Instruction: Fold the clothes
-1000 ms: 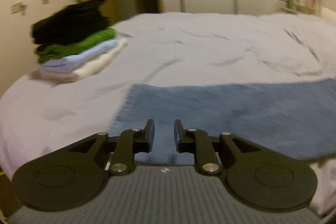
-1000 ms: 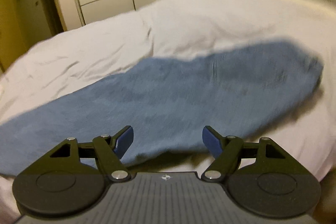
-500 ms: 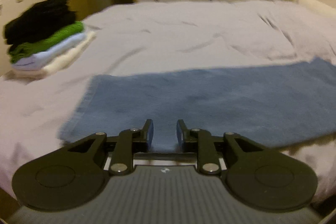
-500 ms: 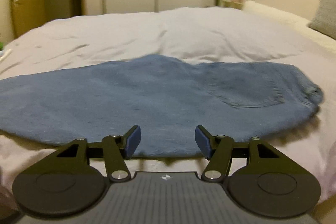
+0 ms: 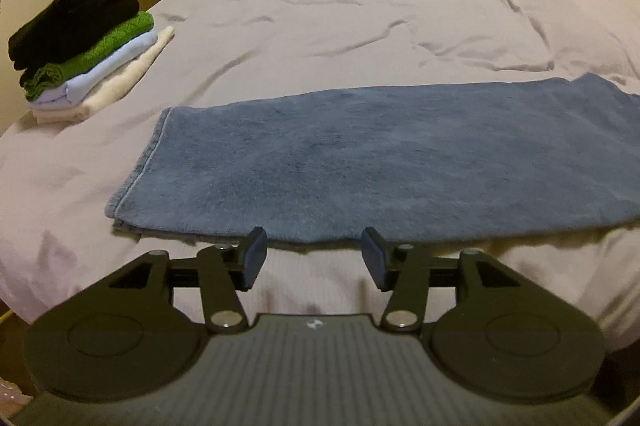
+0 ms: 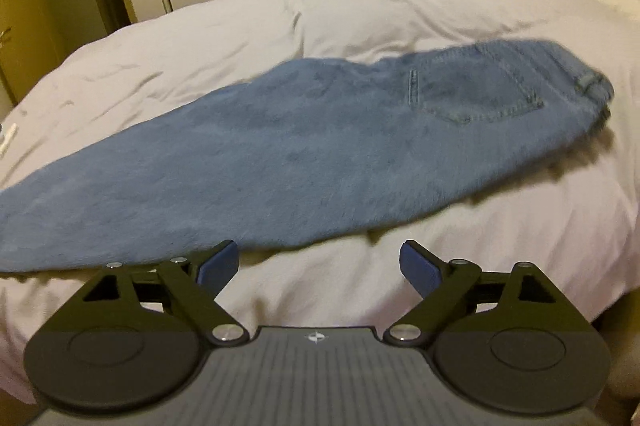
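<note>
Blue jeans [image 5: 400, 162] folded lengthwise, flat across bed [image 5: 320, 26]. Left gripper [image 5: 314, 258] and right gripper [image 6: 318, 264] just short of near edge, jaws just opened, empty. Next likely: grasp ends, fold across. Folded stack [image 5: 84, 42] far left.

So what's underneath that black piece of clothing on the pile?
Under the black garment lie a green one, a pale blue one and a cream one, all resting on the bed. Only their folded edges show.

Left tongs [image 5: 312, 258] just opened – empty, right tongs [image 6: 318, 262] wider
</note>
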Demonstrator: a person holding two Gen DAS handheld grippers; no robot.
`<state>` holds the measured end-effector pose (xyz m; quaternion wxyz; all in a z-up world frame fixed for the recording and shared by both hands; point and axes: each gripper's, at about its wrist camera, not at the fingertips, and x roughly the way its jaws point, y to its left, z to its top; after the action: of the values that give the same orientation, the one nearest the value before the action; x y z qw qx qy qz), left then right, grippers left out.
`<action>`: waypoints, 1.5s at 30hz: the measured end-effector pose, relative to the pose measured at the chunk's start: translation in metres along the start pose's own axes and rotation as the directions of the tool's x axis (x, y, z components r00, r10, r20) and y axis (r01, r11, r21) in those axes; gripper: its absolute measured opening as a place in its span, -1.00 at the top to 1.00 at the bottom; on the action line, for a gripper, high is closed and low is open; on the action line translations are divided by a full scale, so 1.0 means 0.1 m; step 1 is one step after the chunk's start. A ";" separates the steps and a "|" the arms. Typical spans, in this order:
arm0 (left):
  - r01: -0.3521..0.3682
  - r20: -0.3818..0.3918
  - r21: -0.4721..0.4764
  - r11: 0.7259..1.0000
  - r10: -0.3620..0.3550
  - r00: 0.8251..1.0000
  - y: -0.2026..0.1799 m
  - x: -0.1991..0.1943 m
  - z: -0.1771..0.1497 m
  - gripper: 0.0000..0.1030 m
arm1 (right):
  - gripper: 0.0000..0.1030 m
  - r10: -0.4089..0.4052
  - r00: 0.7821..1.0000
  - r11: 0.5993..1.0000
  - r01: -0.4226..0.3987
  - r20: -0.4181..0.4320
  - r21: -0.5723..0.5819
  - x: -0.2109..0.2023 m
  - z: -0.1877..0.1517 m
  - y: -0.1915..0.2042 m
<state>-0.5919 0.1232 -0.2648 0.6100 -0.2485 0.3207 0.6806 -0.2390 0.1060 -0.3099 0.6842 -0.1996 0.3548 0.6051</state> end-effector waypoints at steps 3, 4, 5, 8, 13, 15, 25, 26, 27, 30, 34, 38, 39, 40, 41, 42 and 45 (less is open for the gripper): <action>0.008 0.020 0.011 1.000 -0.008 1.000 -0.03 -0.21 -0.01 0.02 | -0.75 -0.038 0.999 0.999 0.038 -0.027 0.014 -0.12 -0.02 0.00; 0.013 0.029 0.017 1.000 -0.013 1.000 -0.04 -0.29 -0.03 -0.06 | -0.75 -0.059 0.998 0.998 0.059 -0.028 0.012 -0.18 -0.03 0.00; 0.018 0.037 0.022 1.000 -0.019 0.999 -0.05 -0.35 -0.04 -0.15 | -0.75 -0.076 0.997 0.997 0.077 -0.024 0.010 -0.26 -0.03 0.01; 0.034 0.068 0.043 0.998 -0.037 0.997 -0.07 -0.55 -0.11 -0.31 | -0.76 -0.093 0.996 0.996 0.093 0.011 0.009 -0.49 -0.04 0.01; 0.066 0.097 0.073 0.995 -0.073 0.993 -0.12 -0.80 -0.20 -0.31 | -1.00 -0.099 0.991 0.995 0.097 0.093 0.029 -0.88 -0.06 -0.01; 0.076 0.100 0.078 0.994 -0.084 0.991 -0.15 -0.87 -0.23 -0.31 | -1.00 -0.102 0.988 0.995 0.098 0.114 0.035 -1.00 -0.06 -0.03; 0.106 0.120 0.129 0.986 -0.121 0.985 -0.34 -1.17 -0.41 -0.46 | -1.00 -0.116 0.986 0.993 0.112 0.118 0.039 -1.24 -0.18 -0.10; 0.108 0.122 0.133 0.985 -0.124 0.985 -0.35 -1.19 -0.43 -0.46 | -1.00 -0.115 0.987 0.993 0.111 0.116 0.036 -1.25 -0.19 -0.09; 0.110 0.122 0.135 0.985 -0.126 0.984 -0.36 -1.21 -0.45 -0.46 | -1.00 -0.113 0.987 0.993 0.110 0.115 0.033 -1.27 -0.21 -0.09; 0.112 0.119 0.139 0.984 -0.129 0.985 -0.37 -1.24 -0.48 -0.46 | -1.00 -0.107 0.988 0.994 0.105 0.114 0.025 -1.31 -0.23 -0.05; 0.103 0.124 0.142 0.985 -0.121 0.985 -0.38 -1.27 -0.48 -0.47 | -1.00 -0.092 0.989 0.996 0.091 0.116 0.014 -1.34 -0.25 0.01; 0.094 0.128 0.134 0.987 -0.111 0.986 -0.35 -1.28 -0.47 -0.47 | -1.00 -0.066 0.991 0.998 0.067 0.117 -0.006 -1.36 -0.25 0.10; 0.090 0.128 0.131 0.987 -0.107 0.986 -0.34 -1.27 -0.46 -0.47 | -1.00 -0.060 0.991 0.998 0.061 0.116 -0.011 -1.36 -0.26 0.12; 0.087 0.127 0.128 0.988 -0.103 0.987 -0.32 -1.27 -0.46 -0.47 | -1.00 -0.053 0.992 0.998 0.055 0.116 -0.015 -1.36 -0.26 0.15; 0.083 0.126 0.124 0.989 -0.098 0.987 -0.31 -1.27 -0.45 -0.48 | -1.00 -0.046 0.992 0.999 0.049 0.116 -0.023 -1.35 -0.25 0.18; 0.077 0.124 0.120 0.990 -0.092 0.988 -0.29 -1.27 -0.44 -0.49 | -1.00 -0.038 0.993 0.999 0.042 0.115 -0.033 -1.35 -0.25 0.22; 0.063 0.117 0.107 0.992 -0.075 0.990 -0.22 -1.27 -0.42 -0.51 | -1.00 -0.014 0.994 0.998 0.021 0.110 -0.060 -1.34 -0.24 0.34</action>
<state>-0.5552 0.0074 -0.2033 0.6636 -0.1860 0.3090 0.6554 -0.2804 0.0032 -0.2233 0.7016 -0.1899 0.2961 0.6197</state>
